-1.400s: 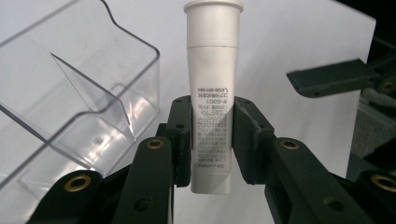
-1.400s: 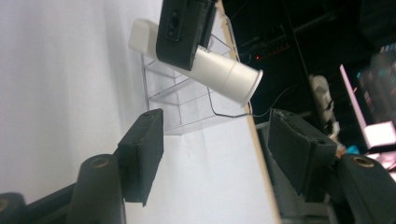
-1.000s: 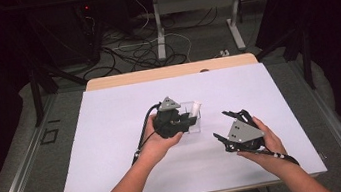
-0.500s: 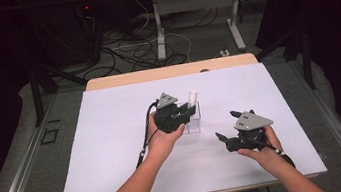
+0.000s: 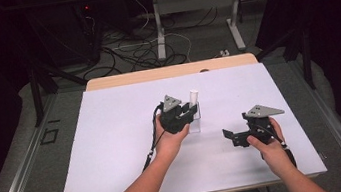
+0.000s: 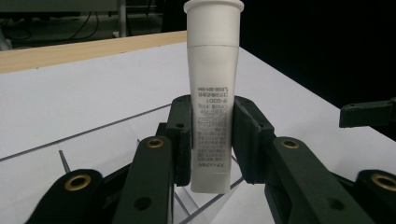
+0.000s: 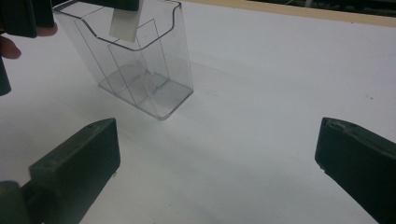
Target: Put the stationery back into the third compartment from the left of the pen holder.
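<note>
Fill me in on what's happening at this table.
A person works two handheld grippers over a white table. The left gripper is clamped on a white tube, cap end up, with its lower end at the rim of a clear plastic holder. The right gripper holds nothing; its jaws have just been opening and stand wide apart, off to the holder's side.

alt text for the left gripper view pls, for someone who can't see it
A white tube, cap end up and printed text upside down, is clamped between the left gripper's two black jaws. Its lower end hangs over a clear plastic holder on a white table.
</note>
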Demonstrator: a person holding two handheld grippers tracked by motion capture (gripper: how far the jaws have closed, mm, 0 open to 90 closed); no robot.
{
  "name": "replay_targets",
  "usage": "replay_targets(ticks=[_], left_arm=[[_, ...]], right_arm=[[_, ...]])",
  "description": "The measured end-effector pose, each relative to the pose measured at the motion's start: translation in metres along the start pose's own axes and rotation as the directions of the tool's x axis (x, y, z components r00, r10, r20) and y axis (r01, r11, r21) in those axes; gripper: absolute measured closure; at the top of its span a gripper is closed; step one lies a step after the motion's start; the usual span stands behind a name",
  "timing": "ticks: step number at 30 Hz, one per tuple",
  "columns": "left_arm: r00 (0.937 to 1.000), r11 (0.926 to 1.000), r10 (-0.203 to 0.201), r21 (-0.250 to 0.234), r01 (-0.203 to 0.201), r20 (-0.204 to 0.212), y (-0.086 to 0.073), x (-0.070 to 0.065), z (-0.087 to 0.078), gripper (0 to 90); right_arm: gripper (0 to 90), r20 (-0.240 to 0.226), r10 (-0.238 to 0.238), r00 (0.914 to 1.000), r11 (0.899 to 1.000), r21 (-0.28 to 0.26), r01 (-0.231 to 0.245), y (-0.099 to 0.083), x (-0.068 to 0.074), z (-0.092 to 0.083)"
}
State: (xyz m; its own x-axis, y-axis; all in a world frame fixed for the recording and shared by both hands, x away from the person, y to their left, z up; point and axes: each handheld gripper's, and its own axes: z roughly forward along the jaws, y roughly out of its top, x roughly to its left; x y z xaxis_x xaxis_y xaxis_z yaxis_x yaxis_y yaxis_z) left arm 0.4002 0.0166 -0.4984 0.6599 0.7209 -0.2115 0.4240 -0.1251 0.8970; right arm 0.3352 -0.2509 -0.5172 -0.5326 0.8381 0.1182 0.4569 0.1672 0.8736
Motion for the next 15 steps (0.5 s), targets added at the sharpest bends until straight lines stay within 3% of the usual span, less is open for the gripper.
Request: replay_targets(ticks=[15], left_arm=[[0.9997, 0.9997, 0.003, 0.024, -0.002, -0.026, -0.0101, 0.0024, 0.0086, 70.9]], right_arm=[[0.0, -0.007, 0.006, 1.0000, 1.000, 0.017, -0.006, -0.0031, -0.0012, 0.0033]])
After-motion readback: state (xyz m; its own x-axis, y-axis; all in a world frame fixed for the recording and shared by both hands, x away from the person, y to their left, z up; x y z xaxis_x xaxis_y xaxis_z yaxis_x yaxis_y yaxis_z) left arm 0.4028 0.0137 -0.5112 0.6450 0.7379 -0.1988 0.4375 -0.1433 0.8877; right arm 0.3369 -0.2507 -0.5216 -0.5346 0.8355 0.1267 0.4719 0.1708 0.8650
